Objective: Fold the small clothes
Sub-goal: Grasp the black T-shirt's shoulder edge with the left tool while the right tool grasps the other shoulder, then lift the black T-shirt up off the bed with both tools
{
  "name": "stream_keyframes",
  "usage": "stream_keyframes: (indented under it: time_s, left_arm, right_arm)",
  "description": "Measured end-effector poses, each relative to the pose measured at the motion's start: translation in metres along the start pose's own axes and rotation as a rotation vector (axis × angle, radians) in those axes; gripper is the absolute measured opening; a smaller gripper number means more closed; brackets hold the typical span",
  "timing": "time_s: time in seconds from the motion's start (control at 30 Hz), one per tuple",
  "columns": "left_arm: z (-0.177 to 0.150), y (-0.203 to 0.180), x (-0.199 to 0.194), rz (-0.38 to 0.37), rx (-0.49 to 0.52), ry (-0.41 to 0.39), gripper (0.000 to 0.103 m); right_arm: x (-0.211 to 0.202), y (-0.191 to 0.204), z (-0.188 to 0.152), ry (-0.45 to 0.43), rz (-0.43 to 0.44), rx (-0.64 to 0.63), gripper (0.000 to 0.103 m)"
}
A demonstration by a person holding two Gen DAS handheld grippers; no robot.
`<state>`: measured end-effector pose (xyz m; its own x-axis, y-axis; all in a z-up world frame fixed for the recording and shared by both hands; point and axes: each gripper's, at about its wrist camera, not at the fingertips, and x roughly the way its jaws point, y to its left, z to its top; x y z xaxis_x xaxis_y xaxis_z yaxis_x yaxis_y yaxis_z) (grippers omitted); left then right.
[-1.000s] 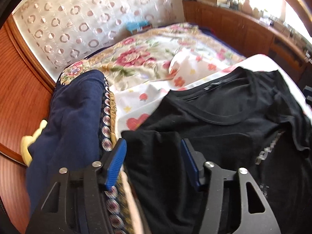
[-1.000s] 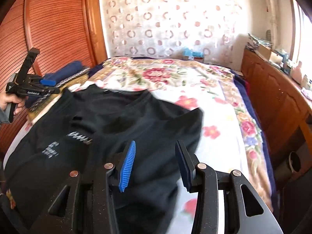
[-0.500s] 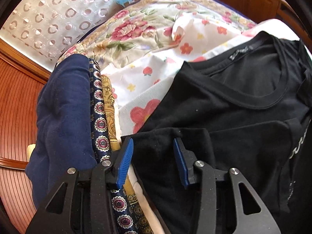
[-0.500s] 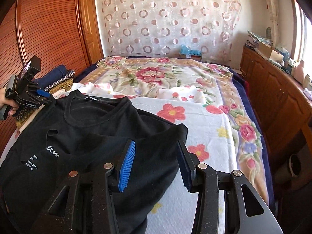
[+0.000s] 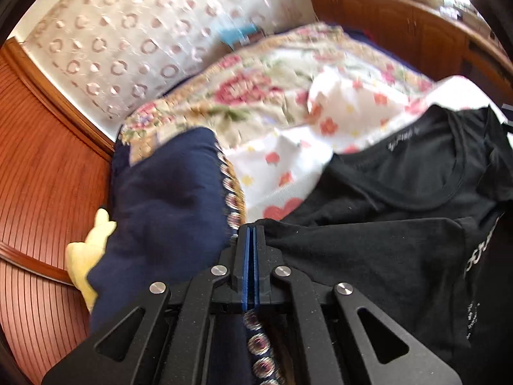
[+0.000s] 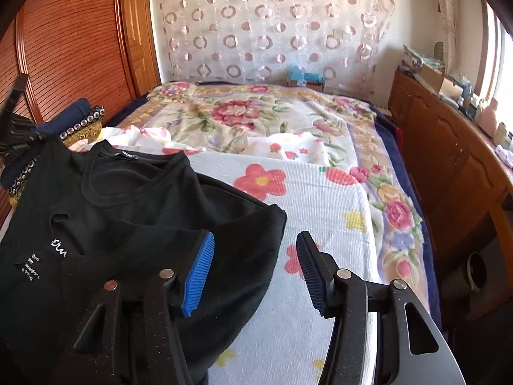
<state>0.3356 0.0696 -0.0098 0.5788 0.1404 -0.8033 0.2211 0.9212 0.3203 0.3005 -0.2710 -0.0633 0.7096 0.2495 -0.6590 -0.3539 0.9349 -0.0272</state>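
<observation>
A black T-shirt with white print lies on the flowered bed, neckline towards the far end, both sleeves folded in over the chest. It also shows in the left wrist view. My left gripper is shut at the shirt's left folded edge; the blue pads meet, and whether cloth is pinched between them is unclear. My right gripper is open above the shirt's right folded sleeve, left pad over black cloth, right pad over the sheet.
A dark blue folded cloth with patterned trim and a yellow item lie at the bed's left edge by the wooden wardrobe. A wooden cabinet with clutter runs along the right. A white flowered sheet covers the bed.
My left gripper has closed from open at the shirt's left edge. The right gripper stays open and has lowered and shifted right over the right sleeve.
</observation>
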Motion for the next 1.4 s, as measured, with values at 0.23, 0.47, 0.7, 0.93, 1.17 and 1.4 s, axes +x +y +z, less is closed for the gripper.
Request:
stream_keyframes:
  time_s: [0.23,0.47,0.7,0.93,1.17,1.4]
  left_arm:
    - [-0.011,0.001,-0.018,-0.027,-0.028,-0.065,0.002]
    - [-0.023,0.001,-0.028,-0.073,-0.077,-0.116,0.002]
    - [-0.046,-0.021,-0.055,-0.116,-0.108,-0.185,0.002]
    - [-0.078,-0.034,-0.104,-0.146,-0.124,-0.262,0.002]
    - [-0.120,-0.051,-0.135,-0.169,-0.145,-0.321,0.002]
    - [-0.185,-0.058,-0.156,-0.173,-0.229,-0.362,0.002]
  right_arm:
    - [0.029,-0.010,0.018,0.069,0.035,0.070,0.056]
    - [0.040,-0.013,0.023,0.093,0.036,0.120,0.056]
    - [0.026,-0.001,0.030,0.034,0.086,0.093,0.005]
    - [-0.064,0.028,0.027,-0.165,0.146,0.034,0.004]
    - [-0.127,0.046,-0.019,-0.228,0.154,0.005,0.004]
    - [-0.168,0.056,-0.090,-0.253,0.160,0.025,0.004]
